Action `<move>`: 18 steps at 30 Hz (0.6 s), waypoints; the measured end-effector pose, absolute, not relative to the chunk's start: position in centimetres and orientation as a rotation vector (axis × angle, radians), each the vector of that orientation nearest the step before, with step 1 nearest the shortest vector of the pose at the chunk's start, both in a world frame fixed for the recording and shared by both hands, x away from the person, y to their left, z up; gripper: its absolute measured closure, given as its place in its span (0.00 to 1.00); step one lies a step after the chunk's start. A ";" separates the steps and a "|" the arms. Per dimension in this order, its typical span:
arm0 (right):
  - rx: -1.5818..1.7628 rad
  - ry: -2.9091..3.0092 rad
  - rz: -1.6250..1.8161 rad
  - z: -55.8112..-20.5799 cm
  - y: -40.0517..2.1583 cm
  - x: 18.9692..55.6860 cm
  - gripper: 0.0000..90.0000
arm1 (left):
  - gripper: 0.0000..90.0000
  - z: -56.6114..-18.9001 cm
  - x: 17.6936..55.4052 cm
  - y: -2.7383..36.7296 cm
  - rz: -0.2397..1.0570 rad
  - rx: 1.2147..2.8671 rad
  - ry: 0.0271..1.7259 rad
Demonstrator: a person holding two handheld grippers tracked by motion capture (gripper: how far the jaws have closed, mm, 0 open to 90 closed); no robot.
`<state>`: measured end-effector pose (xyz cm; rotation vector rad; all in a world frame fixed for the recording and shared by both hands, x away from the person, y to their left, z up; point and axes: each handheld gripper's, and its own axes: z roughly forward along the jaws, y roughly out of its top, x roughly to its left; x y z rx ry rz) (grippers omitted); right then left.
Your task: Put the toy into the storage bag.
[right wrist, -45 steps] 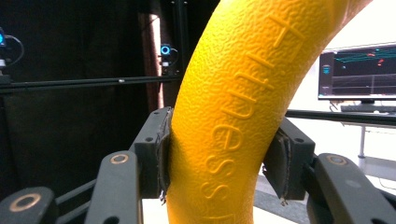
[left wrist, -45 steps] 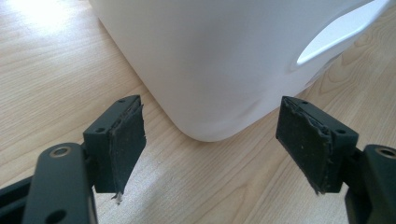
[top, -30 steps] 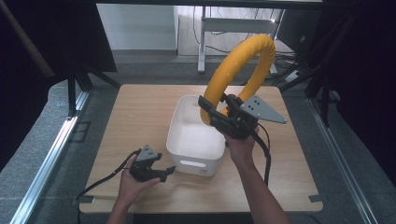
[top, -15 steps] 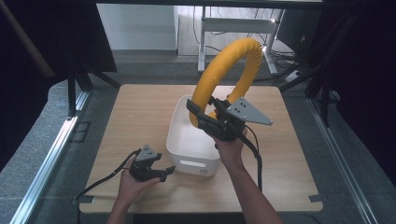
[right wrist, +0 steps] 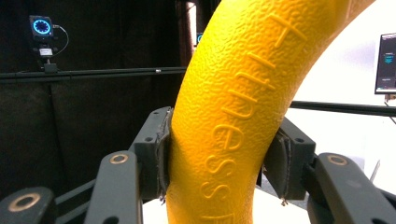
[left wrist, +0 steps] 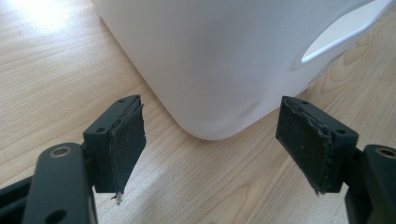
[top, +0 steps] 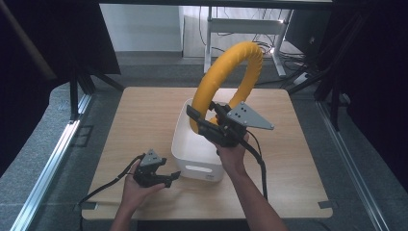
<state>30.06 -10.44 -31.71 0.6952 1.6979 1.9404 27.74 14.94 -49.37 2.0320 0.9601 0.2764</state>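
Two grippers are working over a wooden table (top: 144, 120). Left gripper (top: 163, 179) is resting low near the table's front edge, its jaws standing wide apart with nothing between them; a rounded corner of the white bin (left wrist: 224, 56) is sitting just ahead of the gap. Right gripper (top: 204, 122) is hanging above the bin, its jaws pressing both sides of a yellow ring (right wrist: 243, 107), which is arching up beyond them.
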 end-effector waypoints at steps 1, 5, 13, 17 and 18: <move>0.695 1.698 1.940 -31.7 -10.4 30.1 0.53 | 0.27 -49.4 27.7 14.9 0.276 2.032 0.960; 0.703 1.701 1.945 -32.0 -10.2 30.0 0.53 | 0.27 -49.4 27.7 14.9 0.277 2.032 0.960; 0.681 1.767 1.955 -33.0 -9.8 30.0 0.53 | 0.27 -49.4 27.8 14.9 0.276 2.036 0.959; 0.691 1.774 1.963 -33.4 -9.6 30.0 0.53 | 0.27 -49.4 27.8 14.9 0.274 2.035 0.958; 0.690 1.776 1.960 -33.6 -9.5 30.1 0.53 | 0.27 -49.4 27.8 14.9 0.275 2.035 0.960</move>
